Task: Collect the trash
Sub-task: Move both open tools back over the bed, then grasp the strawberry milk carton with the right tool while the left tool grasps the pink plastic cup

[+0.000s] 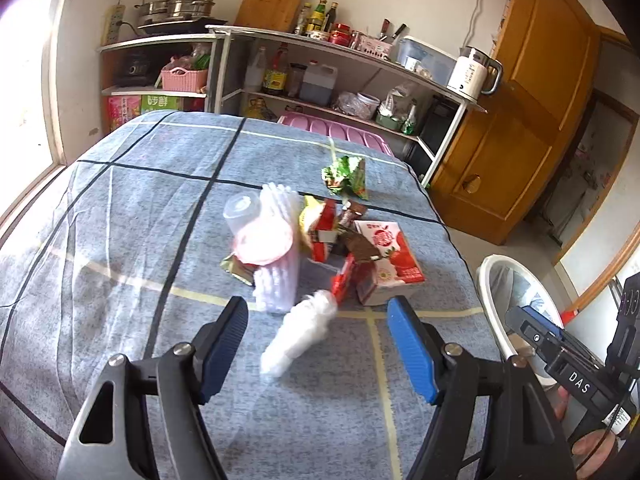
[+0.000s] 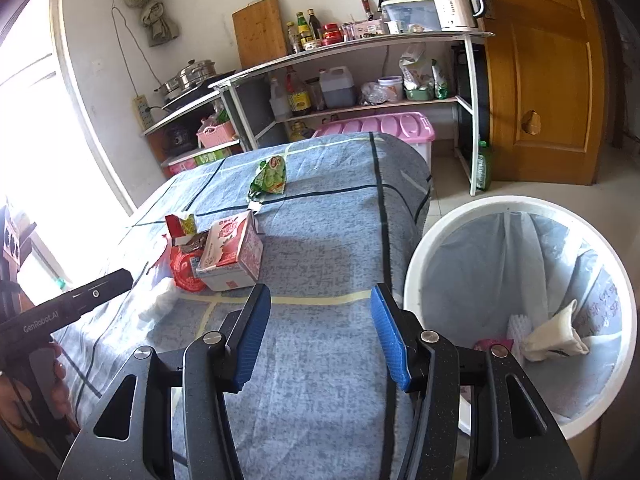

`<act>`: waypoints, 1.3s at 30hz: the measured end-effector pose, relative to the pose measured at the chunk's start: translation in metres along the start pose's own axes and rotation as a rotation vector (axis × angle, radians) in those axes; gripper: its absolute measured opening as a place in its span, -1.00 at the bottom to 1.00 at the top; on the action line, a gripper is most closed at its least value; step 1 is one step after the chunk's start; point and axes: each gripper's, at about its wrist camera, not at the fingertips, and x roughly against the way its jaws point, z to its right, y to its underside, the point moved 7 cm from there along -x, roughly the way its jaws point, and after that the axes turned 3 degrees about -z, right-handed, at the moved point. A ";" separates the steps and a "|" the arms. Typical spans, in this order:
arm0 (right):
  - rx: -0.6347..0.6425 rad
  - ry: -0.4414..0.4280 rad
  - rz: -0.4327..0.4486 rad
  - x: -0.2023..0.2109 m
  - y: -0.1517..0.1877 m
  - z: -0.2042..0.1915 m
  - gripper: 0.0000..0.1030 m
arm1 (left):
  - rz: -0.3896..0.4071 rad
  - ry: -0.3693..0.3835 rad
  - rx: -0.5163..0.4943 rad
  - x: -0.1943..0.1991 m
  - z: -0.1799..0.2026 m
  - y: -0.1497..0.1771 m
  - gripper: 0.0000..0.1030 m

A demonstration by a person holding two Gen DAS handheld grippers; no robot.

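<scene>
A heap of trash lies on the blue checked cloth of the table [image 1: 120, 216]: a red-and-white carton [image 1: 390, 258] [image 2: 230, 254], clear plastic cups [image 1: 256, 232], snack wrappers [image 1: 320, 228] and a green packet [image 1: 346, 176] [image 2: 270, 176] farther back. A crumpled white plastic piece [image 1: 300, 332] lies just ahead of my left gripper [image 1: 316, 312], between its open fingers but not touched. My right gripper [image 2: 318, 300] hangs open over bare cloth, with nothing between its pads. A white bin [image 2: 520, 304] lined with a bag stands right of the table and holds a few scraps.
Metal shelves [image 2: 360, 48] with bottles, pots and a kettle [image 2: 456, 0] line the far wall. A pink-lidded box [image 2: 380, 128] sits behind the table. A wooden door [image 2: 552, 80] is at the right. A window glares at the left.
</scene>
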 end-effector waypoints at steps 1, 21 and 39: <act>0.013 -0.006 -0.010 -0.005 -0.001 -0.005 0.03 | -0.001 -0.010 0.009 0.000 -0.006 0.000 0.47; 0.149 -0.041 -0.169 -0.092 -0.013 -0.078 0.32 | -0.035 -0.021 0.065 -0.030 -0.059 -0.029 0.50; 0.102 0.032 -0.191 -0.112 -0.019 -0.075 0.32 | -0.042 -0.009 0.075 -0.052 -0.060 -0.044 0.50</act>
